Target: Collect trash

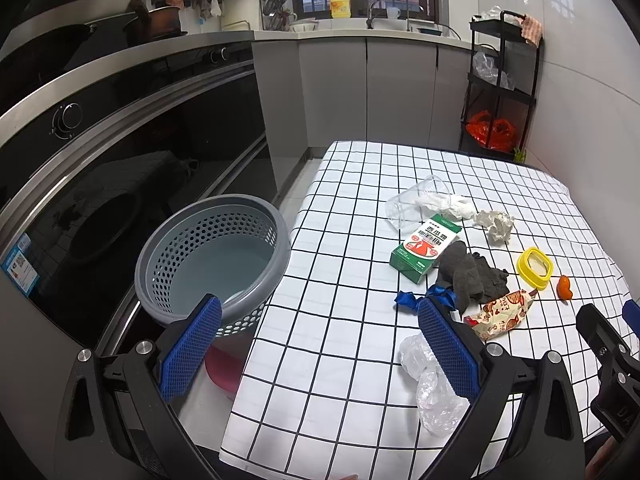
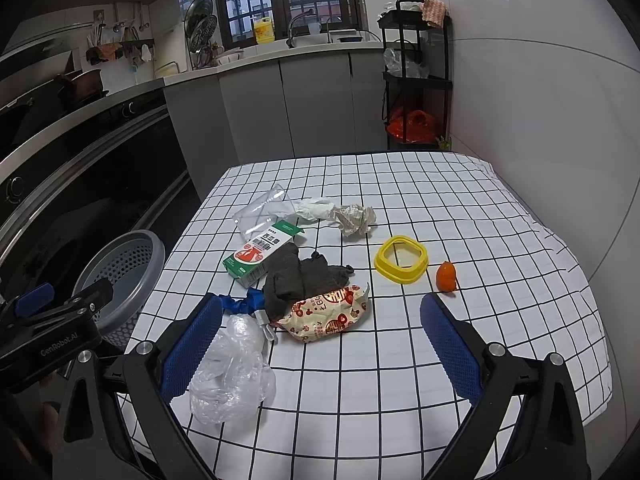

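Trash lies on the checked tablecloth point(image 2: 400, 380): a snack packet point(image 2: 326, 314), a dark grey cloth point(image 2: 296, 276), a green and white carton point(image 2: 260, 254), a clear plastic cup point(image 2: 262, 212), crumpled paper point(image 2: 356, 218), a yellow ring lid point(image 2: 401, 258), an orange peel point(image 2: 446, 276), a blue ribbon point(image 2: 244, 304) and a crumpled clear plastic bag point(image 2: 230, 372). The grey perforated bin point(image 1: 212, 256) stands left of the table and looks empty. My left gripper point(image 1: 320, 344) is open over the table's left edge. My right gripper point(image 2: 322, 344) is open and empty, just short of the snack packet.
A dark oven front and steel counter point(image 1: 100, 152) run along the left. Grey cabinets and a sink point(image 1: 380, 20) are at the back. A black shelf rack point(image 1: 500, 80) with an orange bag stands at the back right. The right side is a white tiled wall.
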Demonstrator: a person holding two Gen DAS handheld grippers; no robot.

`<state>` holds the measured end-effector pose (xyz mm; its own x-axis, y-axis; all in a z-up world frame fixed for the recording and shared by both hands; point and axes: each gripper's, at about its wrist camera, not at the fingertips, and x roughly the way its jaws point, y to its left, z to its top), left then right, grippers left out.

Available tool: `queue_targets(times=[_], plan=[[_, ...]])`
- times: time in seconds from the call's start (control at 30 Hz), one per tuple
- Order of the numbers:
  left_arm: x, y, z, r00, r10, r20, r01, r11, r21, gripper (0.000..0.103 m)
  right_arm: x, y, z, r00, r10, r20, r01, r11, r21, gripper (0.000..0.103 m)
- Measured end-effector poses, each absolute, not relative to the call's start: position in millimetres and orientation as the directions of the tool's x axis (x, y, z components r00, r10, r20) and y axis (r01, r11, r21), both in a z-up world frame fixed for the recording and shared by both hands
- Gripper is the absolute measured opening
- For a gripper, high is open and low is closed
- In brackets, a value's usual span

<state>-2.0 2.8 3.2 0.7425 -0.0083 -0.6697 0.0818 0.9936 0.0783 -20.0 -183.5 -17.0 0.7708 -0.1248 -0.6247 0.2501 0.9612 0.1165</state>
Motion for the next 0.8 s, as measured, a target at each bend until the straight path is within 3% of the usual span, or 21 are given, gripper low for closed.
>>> queue_targets(times=[0.8], plan=[[-4.8, 1.3, 2.4, 0.747, -0.009, -0.665, 0.082, 0.994, 0.078, 0.097, -22.0, -183.8, -17.4, 0.774, -0.125, -0.621, 0.252, 0.960, 0.120, 0.095]])
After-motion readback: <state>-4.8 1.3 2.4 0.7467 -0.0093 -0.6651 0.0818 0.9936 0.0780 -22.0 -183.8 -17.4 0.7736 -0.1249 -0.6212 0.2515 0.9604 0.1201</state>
